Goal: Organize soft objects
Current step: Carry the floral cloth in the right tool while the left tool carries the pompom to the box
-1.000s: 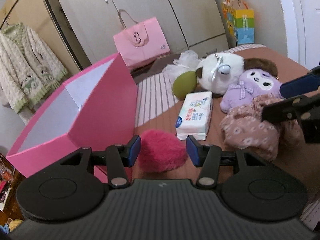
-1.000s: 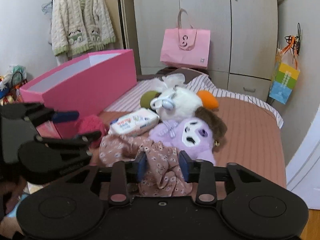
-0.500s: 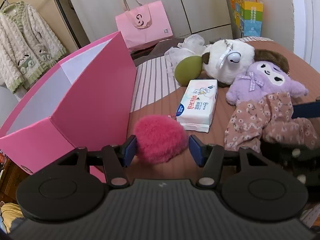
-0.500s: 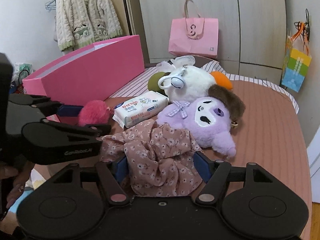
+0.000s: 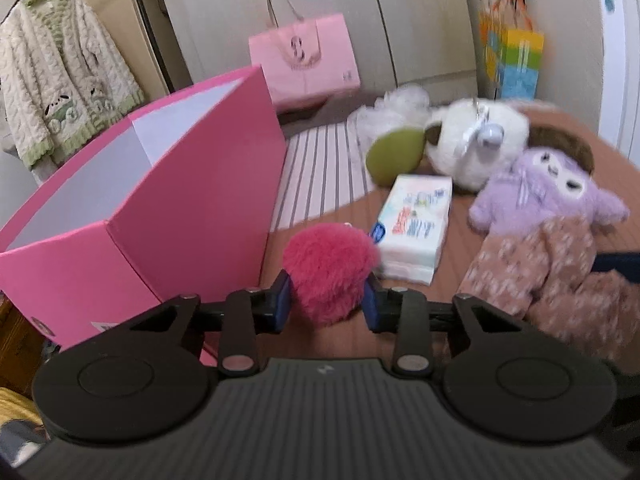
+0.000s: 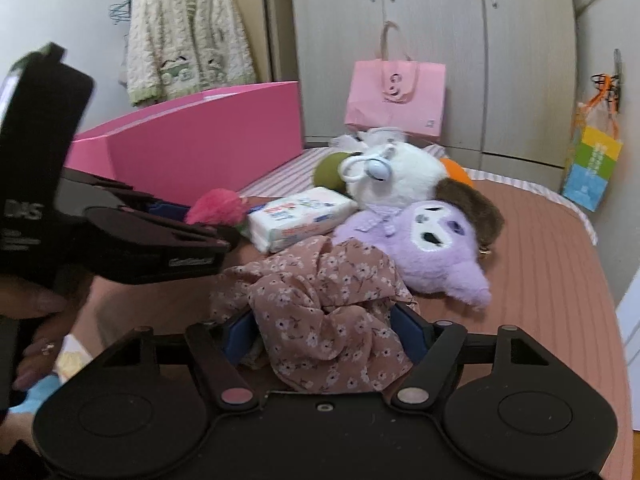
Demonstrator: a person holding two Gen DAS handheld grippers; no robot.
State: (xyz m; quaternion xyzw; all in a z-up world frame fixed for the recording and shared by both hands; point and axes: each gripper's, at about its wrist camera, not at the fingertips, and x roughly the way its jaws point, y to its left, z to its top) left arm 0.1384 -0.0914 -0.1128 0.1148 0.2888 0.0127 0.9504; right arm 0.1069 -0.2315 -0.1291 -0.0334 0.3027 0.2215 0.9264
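My left gripper (image 5: pixel 325 305) is shut on a fuzzy red pompom (image 5: pixel 330 270), held just above the bed beside the open pink box (image 5: pixel 168 216). My right gripper (image 6: pixel 326 334) is open, its blue pads either side of a crumpled brown floral cloth (image 6: pixel 320 304) lying on the bed. The cloth also shows in the left wrist view (image 5: pixel 560 276). A purple plush (image 6: pixel 432 244), a white plush (image 6: pixel 396 172), a green ball (image 5: pixel 394 156) and a tissue pack (image 5: pixel 416 224) lie beyond. The pompom (image 6: pixel 218 208) and the left gripper body (image 6: pixel 120 236) show in the right wrist view.
The pink box (image 6: pixel 192 144) stands at the left on the brown bed (image 6: pixel 552 260). A pink paper bag (image 6: pixel 396 96) leans on the wardrobe behind. A coloured gift bag (image 6: pixel 592 168) hangs at the right. A knit cardigan (image 6: pixel 188 36) hangs at the back left.
My left gripper closed on the red pompom and lifted it slightly. My right gripper opened, letting go of the floral cloth, which now lies between its pads.
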